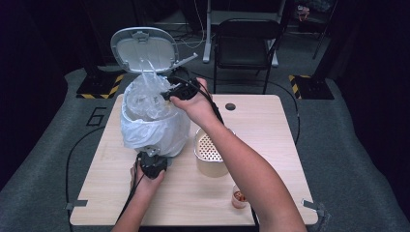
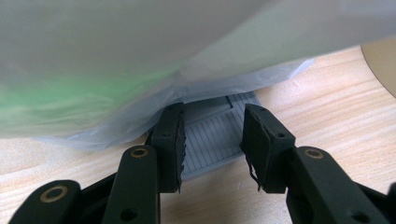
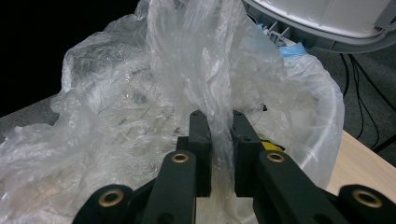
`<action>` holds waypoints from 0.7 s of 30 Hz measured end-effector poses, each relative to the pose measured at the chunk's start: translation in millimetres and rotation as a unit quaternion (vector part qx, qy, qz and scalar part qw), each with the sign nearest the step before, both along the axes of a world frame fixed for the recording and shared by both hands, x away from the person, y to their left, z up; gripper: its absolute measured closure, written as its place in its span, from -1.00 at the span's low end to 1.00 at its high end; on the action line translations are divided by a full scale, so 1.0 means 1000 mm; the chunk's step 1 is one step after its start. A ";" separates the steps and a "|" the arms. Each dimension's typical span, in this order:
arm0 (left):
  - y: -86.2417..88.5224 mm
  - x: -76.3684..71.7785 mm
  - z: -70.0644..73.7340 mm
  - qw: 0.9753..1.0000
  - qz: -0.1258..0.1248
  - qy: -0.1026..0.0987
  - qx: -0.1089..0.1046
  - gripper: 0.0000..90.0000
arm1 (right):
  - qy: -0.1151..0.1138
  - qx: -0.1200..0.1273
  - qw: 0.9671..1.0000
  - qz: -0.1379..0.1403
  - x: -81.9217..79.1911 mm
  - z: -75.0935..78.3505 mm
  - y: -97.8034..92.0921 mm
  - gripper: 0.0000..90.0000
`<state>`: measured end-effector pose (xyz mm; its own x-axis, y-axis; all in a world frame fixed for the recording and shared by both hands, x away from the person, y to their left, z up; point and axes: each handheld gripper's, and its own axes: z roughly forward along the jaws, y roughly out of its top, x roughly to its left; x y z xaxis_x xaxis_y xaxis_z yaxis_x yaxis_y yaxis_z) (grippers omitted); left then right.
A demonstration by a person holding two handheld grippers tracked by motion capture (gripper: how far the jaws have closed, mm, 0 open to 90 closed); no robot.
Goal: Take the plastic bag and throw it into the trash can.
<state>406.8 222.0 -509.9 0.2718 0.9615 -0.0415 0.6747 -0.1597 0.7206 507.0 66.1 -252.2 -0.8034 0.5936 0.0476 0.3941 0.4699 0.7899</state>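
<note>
Plastic lining draped over a small white bin [image 1: 153,126] at the left half of the light wooden table [image 1: 270,145], the bin's grey-rimmed lid [image 1: 144,48] standing open and tilted back behind it. Just in front of the bin's base, the left gripper [image 1: 153,164] rested low near the table top, held by the person's left hand [image 1: 145,182]. In the left gripper view its fingers [image 2: 170,140] stood apart, one on each side of a ribbed grey pedal [image 2: 212,135] that stuck out from under the hanging liner; whether the pads touched the pedal I could not tell.

Above the bin's mouth, the right gripper [image 1: 178,90] was held by the right hand [image 1: 196,104], the forearm reaching diagonally across the table. In the right gripper view its fingers [image 3: 201,140] were closed to a narrow gap, pinching a bunched strand of clear plastic bag [image 3: 205,60] that rose upright between them, with more crumpled clear film filling the bin behind it.

Right of the bin, partly under the forearm, stood a beige round container [image 1: 211,157] with a perforated white insert. Near the table's front edge, further right, sat a small clear cup [image 1: 239,197] with something orange inside. A dark round hole [image 1: 230,106] marked the table's far side, and a black folding chair [image 1: 244,48] stood on the floor beyond.
</note>
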 end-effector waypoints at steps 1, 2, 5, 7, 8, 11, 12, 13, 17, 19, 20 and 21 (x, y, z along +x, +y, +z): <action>0.000 0.000 0.000 1.000 0.000 0.000 0.000 0.31 | 0.000 0.000 1.000 0.000 0.000 0.000 0.000 0.82; 0.000 0.000 0.000 1.000 0.000 0.000 0.000 0.31 | 0.003 -0.001 1.000 -0.002 0.001 -0.001 0.003 0.82; 0.001 0.000 0.000 1.000 -0.003 0.002 0.003 0.31 | 0.003 0.001 1.000 -0.003 0.004 -0.004 0.006 0.82; 0.001 0.000 0.000 1.000 -0.003 0.002 0.003 0.31 | 0.005 0.000 1.000 -0.002 0.005 -0.005 0.009 0.82; 0.000 0.000 0.000 1.000 -0.001 0.000 0.001 0.31 | 0.007 0.002 1.000 -0.006 0.006 -0.006 0.011 0.82; 0.001 0.000 0.000 1.000 -0.004 0.002 0.003 0.31 | 0.004 0.000 1.000 -0.007 0.008 -0.009 0.015 0.82; 0.001 0.000 0.000 1.000 -0.004 0.002 0.003 0.31 | 0.003 0.000 1.000 -0.007 0.009 -0.009 0.016 0.82; 0.001 0.000 0.000 1.000 -0.004 0.002 0.003 0.31 | 0.004 0.002 1.000 -0.009 0.010 -0.010 0.017 0.82; 0.000 0.000 0.000 1.000 -0.002 -0.001 -0.001 0.31 | -0.004 0.000 1.000 -0.014 0.011 -0.012 0.022 0.73; 0.000 0.000 0.000 1.000 -0.001 -0.001 0.000 0.31 | -0.005 0.001 1.000 -0.022 0.011 -0.012 0.022 0.61; 0.000 0.000 0.000 1.000 -0.001 -0.001 -0.001 0.31 | 0.000 0.015 0.999 -0.036 0.012 -0.013 0.023 0.24; 0.000 0.000 0.000 1.000 0.000 -0.001 0.000 0.31 | 0.001 0.016 0.999 -0.037 0.013 -0.014 0.023 0.11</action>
<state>406.7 222.1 -510.2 0.2723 0.9613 -0.0410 0.6727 -0.1597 0.7225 520.3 88.7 -266.0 -0.7567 0.6501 0.0690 0.4283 0.4132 0.8036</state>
